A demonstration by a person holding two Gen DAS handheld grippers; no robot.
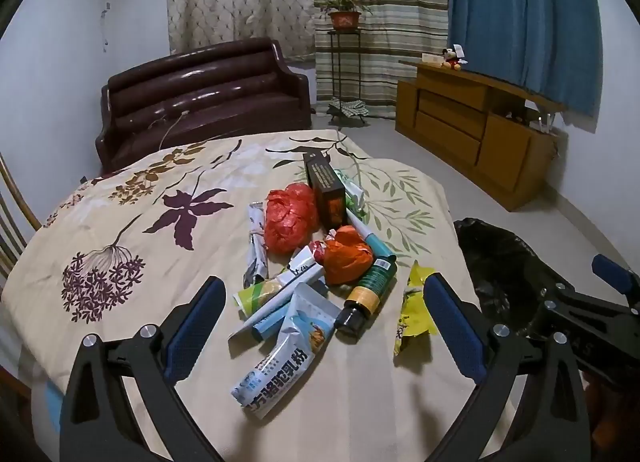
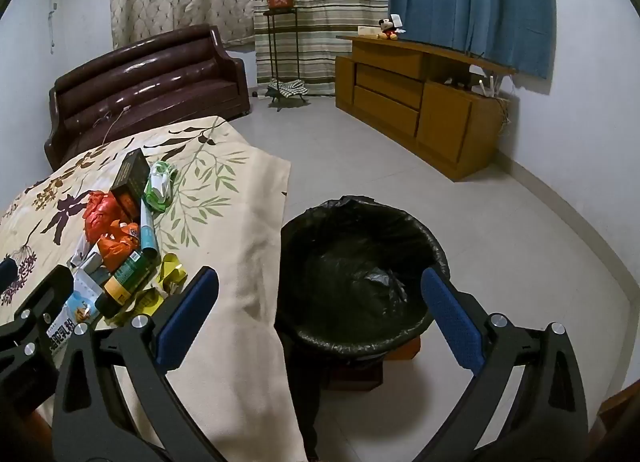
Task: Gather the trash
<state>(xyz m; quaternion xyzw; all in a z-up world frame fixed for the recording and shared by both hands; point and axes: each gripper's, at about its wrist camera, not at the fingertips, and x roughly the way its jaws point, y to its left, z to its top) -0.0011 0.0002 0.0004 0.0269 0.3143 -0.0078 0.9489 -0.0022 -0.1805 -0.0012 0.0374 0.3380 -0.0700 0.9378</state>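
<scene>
A pile of trash lies on the floral tablecloth (image 1: 140, 221): a red plastic bag (image 1: 290, 217), an orange wrapper (image 1: 346, 254), a dark box (image 1: 326, 189), a green bottle (image 1: 368, 294) with a black cap, a yellow wrapper (image 1: 414, 310) and a blue-white sachet (image 1: 280, 358). My left gripper (image 1: 324, 282) hovers open over the near side of the pile, touching nothing. To the right of the table stands a bin with a black liner (image 2: 360, 246). My right gripper (image 2: 320, 276) is open above the bin's near rim, with nothing between its jaws.
A brown sofa (image 1: 208, 93) stands beyond the table, beside a plant stand (image 1: 344, 61). A wooden cabinet (image 2: 420, 101) lines the right wall. A chair back (image 1: 12, 213) shows at the table's left edge. Pale floor tiles (image 2: 500, 221) surround the bin.
</scene>
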